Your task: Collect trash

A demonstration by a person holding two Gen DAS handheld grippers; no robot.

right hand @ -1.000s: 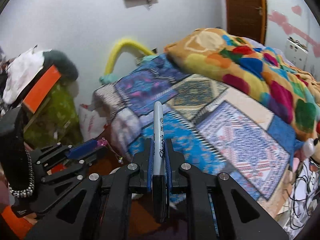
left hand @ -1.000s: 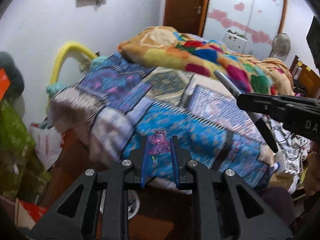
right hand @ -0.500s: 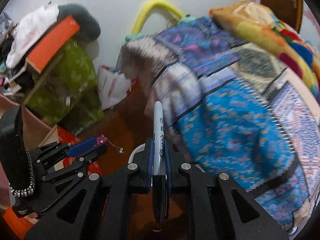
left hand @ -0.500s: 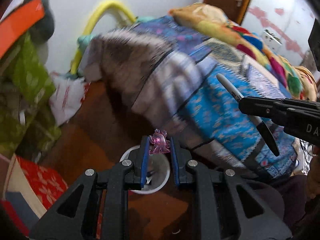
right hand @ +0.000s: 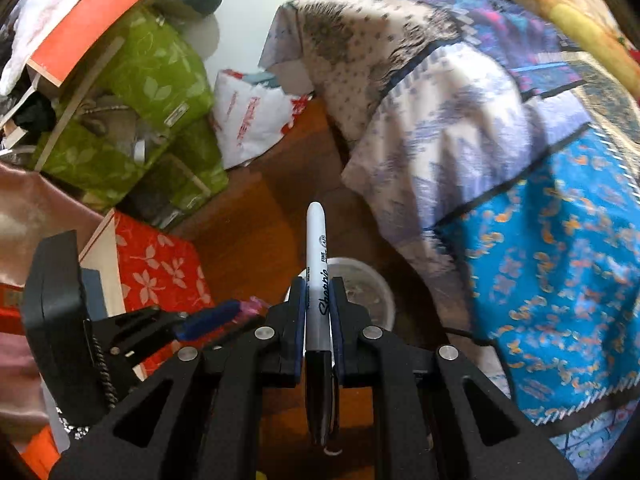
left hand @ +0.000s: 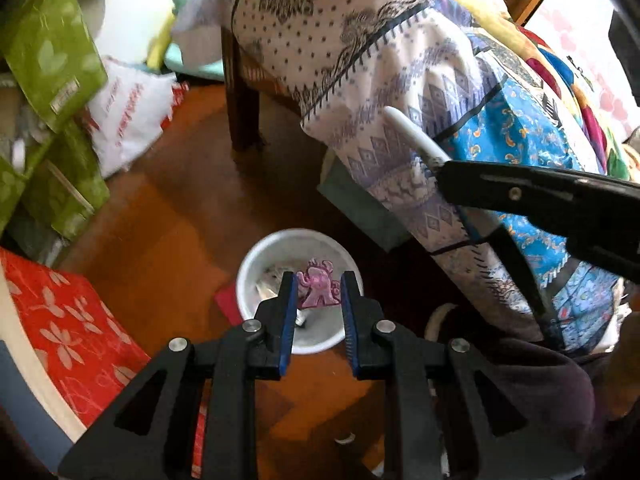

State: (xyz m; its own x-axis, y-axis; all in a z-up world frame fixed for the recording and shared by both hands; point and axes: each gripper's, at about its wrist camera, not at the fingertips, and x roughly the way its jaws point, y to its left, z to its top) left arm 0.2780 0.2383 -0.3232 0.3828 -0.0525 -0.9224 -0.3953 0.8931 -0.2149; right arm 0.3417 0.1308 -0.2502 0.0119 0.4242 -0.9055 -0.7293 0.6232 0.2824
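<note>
While your left gripper (left hand: 318, 294) pinches a small pink translucent plastic figure (left hand: 319, 288) over the round white plastic bin (left hand: 256, 264) on the brown wooden floor (left hand: 168, 216), a patterned blue-and-white bedsheet (left hand: 400, 92) drapes close beside the bin's rim. Your right gripper (right hand: 319, 304) clamps a grey-barrelled black-capped marker (right hand: 317, 280) lettered "Sharpie FINE". Green leaf-print bags (right hand: 148, 92) and a red floral box (right hand: 160, 268) crowd the floor's left edge.
</note>
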